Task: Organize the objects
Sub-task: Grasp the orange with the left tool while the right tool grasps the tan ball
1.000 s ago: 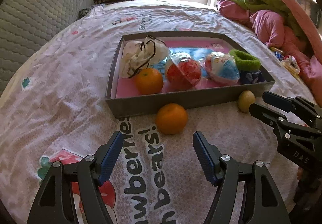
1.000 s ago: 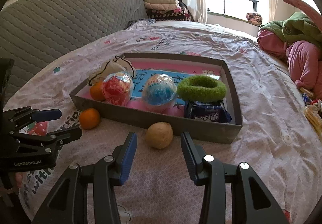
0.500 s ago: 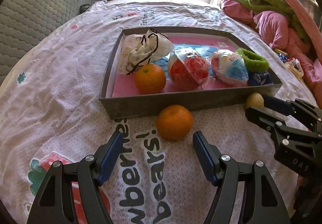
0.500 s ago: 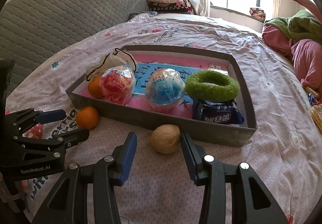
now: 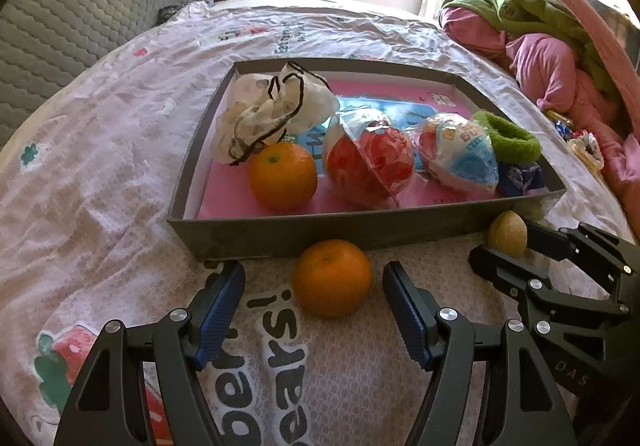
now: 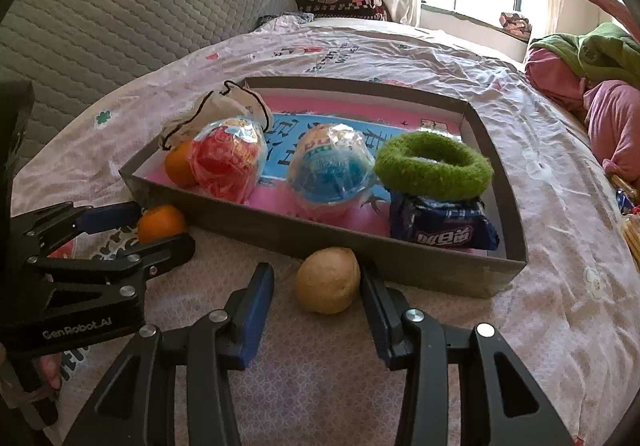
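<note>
While my left gripper (image 5: 314, 292) frames the loose orange (image 5: 331, 277) at the lower centre of its view, the jaws stand released with a gap on each side of the fruit, having just narrowed a little. That orange lies on the printed bedsheet (image 5: 100, 173), just in front of the near wall of the grey tray (image 5: 320, 232). My right gripper (image 6: 316, 288) straddles the tan nut-like ball (image 6: 327, 280) in the lower middle of its own view; these jaws have also just been closing, the right pad is at the ball's edge, the left one is clear, so nothing is clenched. Inside the tray sit a second orange (image 5: 283, 180), a red wrapped ball (image 5: 370, 165), a blue wrapped ball (image 6: 330, 165), a green fuzzy ring (image 6: 434, 165) on a blue packet (image 6: 444, 232), and a white drawstring pouch (image 5: 272, 111) at the upper left.
</note>
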Demonstrator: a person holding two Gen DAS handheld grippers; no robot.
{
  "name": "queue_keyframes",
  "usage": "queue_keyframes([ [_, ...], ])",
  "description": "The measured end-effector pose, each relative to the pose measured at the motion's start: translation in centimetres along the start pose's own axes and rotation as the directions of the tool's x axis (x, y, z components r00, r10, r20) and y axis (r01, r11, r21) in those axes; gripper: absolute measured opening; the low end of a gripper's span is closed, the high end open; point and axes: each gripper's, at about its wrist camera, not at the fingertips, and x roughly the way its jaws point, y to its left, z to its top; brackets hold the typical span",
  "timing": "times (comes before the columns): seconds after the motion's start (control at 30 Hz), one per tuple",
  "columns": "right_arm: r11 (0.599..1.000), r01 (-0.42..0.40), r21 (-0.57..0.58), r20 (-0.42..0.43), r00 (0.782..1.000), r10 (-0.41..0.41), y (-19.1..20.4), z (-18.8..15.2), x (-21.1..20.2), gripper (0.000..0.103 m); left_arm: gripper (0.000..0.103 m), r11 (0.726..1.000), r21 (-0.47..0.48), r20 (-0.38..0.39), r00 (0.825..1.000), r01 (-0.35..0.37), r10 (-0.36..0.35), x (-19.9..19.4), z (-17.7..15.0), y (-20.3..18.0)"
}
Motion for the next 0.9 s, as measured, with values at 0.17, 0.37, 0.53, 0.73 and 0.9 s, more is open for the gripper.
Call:
queue_keyframes([
  [0.17,1.000,-0.017,0.009,0.000,1.000,0.017,-0.2,0.0,0.1,0.033,0.052,1.000,-0.011,-0.010,1.000,0.021,-0.021,0.6,0.0,0.1],
  [0.37,0.999,-0.039,0.004,0.014,0.999,0.039,0.0,0.0,-0.3,0.033,0.038,0.999,0.012,0.002,0.999,0.042,-0.042,0.3,-0.2,-0.5],
  [0.53,0.999,-0.052,-0.016,0.042,0.998,0.053,0.4,0.1,-1.1,0.033,0.038,0.998,0.001,0.020,0.998,0.067,-0.067,-0.5,0.0,-0.4],
  [0.73,0.997,-0.064,-0.035,0.094,0.993,0.067,0.7,0.4,-2.5,0.033,0.038,0.998,0.011,0.081,0.994,0.069,-0.070,-3.0,0.2,-0.1],
  [0.9,0.997,-0.058,-0.049,0.150,0.987,0.065,0.8,0.9,-3.7,0.033,0.038,0.999,0.024,0.134,0.990,0.042,-0.045,-4.7,0.9,0.3],
])
